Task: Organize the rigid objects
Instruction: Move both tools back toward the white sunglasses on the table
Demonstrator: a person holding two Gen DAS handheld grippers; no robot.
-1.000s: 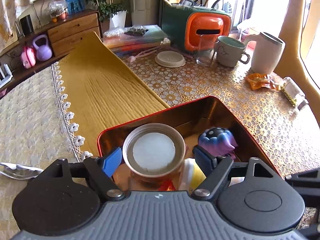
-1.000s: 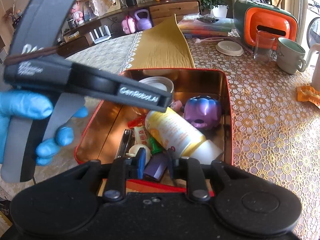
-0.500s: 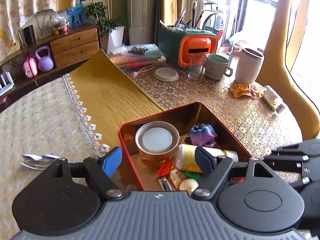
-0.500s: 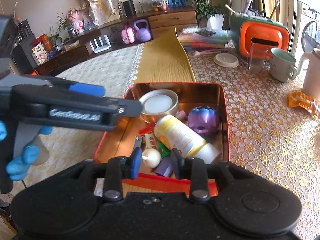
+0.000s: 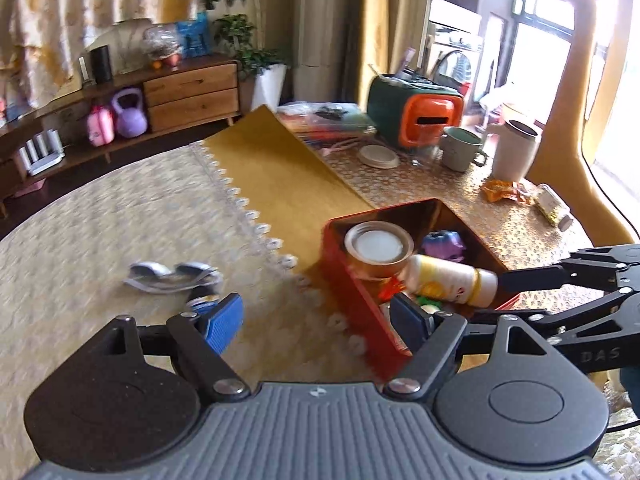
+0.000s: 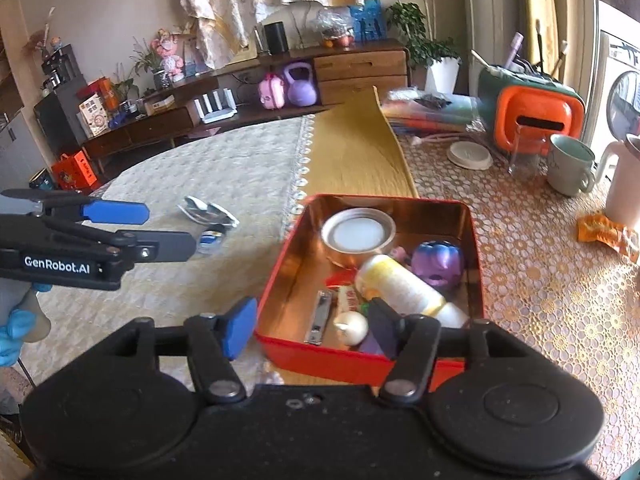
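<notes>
A red metal tin [image 6: 288,256] [image 5: 352,280] holds a round lidded jar [image 6: 359,234], a yellow-white bottle [image 6: 400,286], a purple toy [image 6: 436,262], a nail clipper [image 6: 319,316] and a small white bulb [image 6: 352,326]. My left gripper [image 5: 316,320] is open and empty, above the cloth just left of the tin. My right gripper [image 6: 314,326] is open and empty over the tin's near edge. Shiny metal spoons [image 5: 172,276] [image 6: 208,214] lie on the cream cloth left of the tin, with a small blue-white item [image 6: 210,240] beside them.
An orange and green box [image 6: 532,116], a glass [image 6: 524,150], a green mug [image 6: 568,164], a white jug [image 6: 624,184], a round lid [image 6: 470,156] and an orange wrapper [image 6: 608,232] stand on the far right of the table. A yellow runner [image 6: 356,156] lies behind the tin.
Both grippers have pulled back and up from the tin. The right gripper has opened wide. The left gripper has swung left, away from the jar, which stays in the tin.
</notes>
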